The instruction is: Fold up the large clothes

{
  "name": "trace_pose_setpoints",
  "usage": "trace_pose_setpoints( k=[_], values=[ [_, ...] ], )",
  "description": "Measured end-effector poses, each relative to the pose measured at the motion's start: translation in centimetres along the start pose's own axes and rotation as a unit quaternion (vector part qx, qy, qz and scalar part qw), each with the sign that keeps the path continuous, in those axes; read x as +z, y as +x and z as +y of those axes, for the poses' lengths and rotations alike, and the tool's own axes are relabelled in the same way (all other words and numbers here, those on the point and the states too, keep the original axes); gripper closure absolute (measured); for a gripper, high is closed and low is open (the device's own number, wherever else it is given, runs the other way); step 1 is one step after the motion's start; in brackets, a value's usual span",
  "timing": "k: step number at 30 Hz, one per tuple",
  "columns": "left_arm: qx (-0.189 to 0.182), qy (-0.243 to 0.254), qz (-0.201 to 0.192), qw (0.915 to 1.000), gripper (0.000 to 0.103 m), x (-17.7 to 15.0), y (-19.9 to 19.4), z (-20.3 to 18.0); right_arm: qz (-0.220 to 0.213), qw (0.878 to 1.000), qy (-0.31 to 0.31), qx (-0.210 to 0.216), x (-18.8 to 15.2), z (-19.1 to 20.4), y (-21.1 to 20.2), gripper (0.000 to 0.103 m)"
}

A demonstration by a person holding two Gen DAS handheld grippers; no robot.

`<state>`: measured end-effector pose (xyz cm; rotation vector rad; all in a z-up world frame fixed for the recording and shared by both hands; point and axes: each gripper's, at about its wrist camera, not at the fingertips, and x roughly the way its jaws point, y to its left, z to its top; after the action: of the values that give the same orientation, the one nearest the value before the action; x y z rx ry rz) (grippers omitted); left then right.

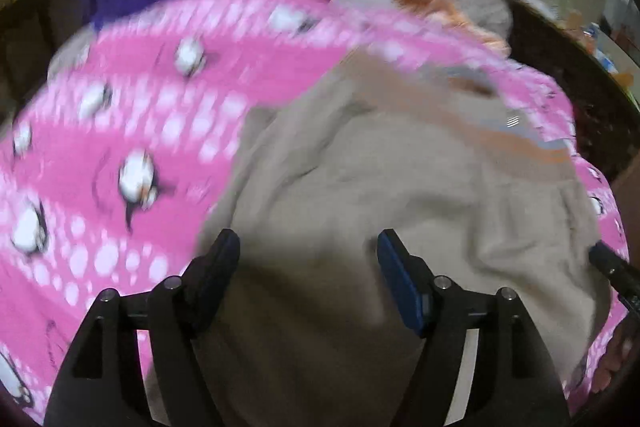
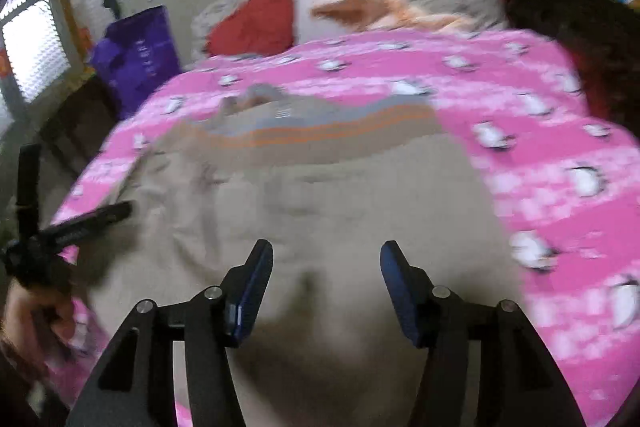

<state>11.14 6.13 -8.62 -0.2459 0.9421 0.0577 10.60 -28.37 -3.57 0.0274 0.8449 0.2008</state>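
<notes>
A large beige garment (image 2: pixel 320 195) lay spread on a bed, over a pink penguin-print blanket (image 2: pixel 540 131). Its far edge carried grey and orange stripes (image 2: pixel 328 131), and its near part looked rumpled and bunched rather than flat. The pictures were blurred, so finer creases could not be made out.

The right claw (image 2: pixel 326 287) hung just above the near part of the garment with its jaws apart and nothing between them. The left claw (image 1: pixel 308 275) hung over the same cloth, also released and empty. In the right wrist view a person's hand (image 2: pixel 36 311) held the left claw's handle at the left edge.

Beyond the blanket sat a red pillow (image 2: pixel 256 23), a white pillow with orange cloth (image 2: pixel 360 7), and a purple bag (image 2: pixel 140 47).

The likely risk: with the cloth loose and uneven, a fold started now could trap wrinkles or come out crooked, and a claw closing low might pinch the blanket along with the garment.
</notes>
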Motion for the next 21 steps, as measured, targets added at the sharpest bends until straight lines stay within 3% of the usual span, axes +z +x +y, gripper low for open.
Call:
trace_pose_setpoints(
  k=[3,4,7,11,13,15,18,21],
  values=[
    [0.023,0.047,-0.018,0.9985,0.029,-1.1,0.5,-0.7,0.075,0.997,0.022,0.011,-1.4,-2.4,4.2,0.049],
    [0.027,0.055,-0.02,0.9979,0.029,-1.2,0.5,-0.8,0.047,0.999,0.004,0.001,-1.6,-2.1,4.1,0.05],
    [0.006,0.029,-0.02,0.9993,0.029,-1.2,-0.5,0.2,0.063,0.997,-0.03,-0.024,-0.8,-0.7,3.8,0.048],
    [0.006,-0.001,-0.04,0.9992,0.029,-2.1,-3.8,1.8,0.015,1.0,-0.017,0.013,-0.3,0.3,-1.6,0.048],
    [-0.001,-0.023,-0.028,0.9993,0.029,-3.6,-4.4,3.0,-0.001,1.0,-0.025,0.019,-1.2,1.0,-3.3,0.043],
    [-0.019,-0.038,-0.005,0.9991,0.026,-5.0,-3.4,4.0,0.012,0.999,-0.032,0.016,-2.7,0.9,-3.2,0.037],
    [-0.038,-0.042,-0.02,0.9982,0.022,-5.6,-3.2,4.4,0.064,0.998,-0.024,0.011,-4.7,-0.1,-0.2,0.039],
    [-0.036,-0.045,-0.021,0.9981,0.022,-5.3,-3.8,4.6,0.066,0.998,-0.017,0.0,-2.6,0.5,-0.7,0.039]
  ],
)
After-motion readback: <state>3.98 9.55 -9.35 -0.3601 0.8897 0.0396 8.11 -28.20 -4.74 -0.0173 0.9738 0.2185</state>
